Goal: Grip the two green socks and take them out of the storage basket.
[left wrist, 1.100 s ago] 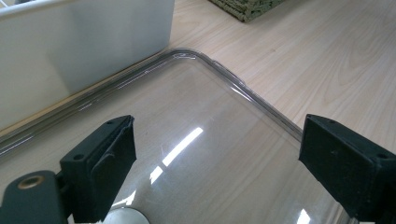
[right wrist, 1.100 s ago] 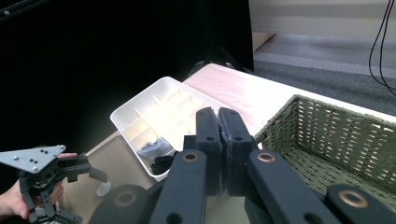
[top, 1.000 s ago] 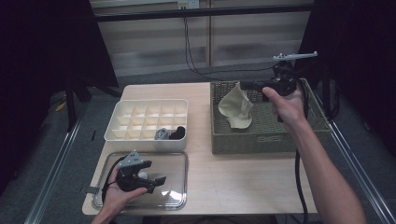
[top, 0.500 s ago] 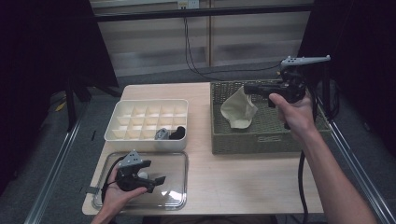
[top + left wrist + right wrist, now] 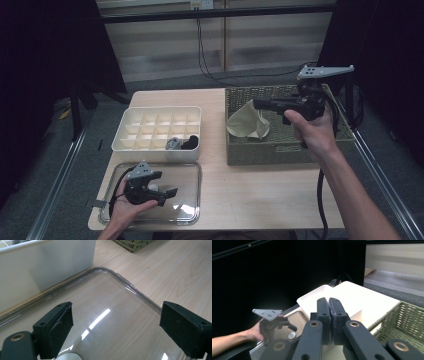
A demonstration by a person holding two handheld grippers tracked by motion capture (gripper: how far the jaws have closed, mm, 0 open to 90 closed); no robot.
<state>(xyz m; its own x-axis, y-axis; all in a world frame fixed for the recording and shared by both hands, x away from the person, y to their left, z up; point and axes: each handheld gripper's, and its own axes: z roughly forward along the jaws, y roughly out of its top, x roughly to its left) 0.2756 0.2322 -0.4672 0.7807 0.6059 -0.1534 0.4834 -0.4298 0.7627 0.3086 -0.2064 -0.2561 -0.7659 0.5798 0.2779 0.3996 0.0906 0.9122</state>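
At the right of the high view the right gripper (image 5: 260,104) is held up above the woven green basket (image 5: 280,150), its jaws pressed together on the top of a beige cloth (image 5: 247,125) that hangs down into the basket's left half. At the lower left, the left gripper (image 5: 169,192) rests over the clear plastic lid (image 5: 192,200), jaws spread wide with nothing between them. Just above the lid stands the white compartment box (image 5: 150,150).
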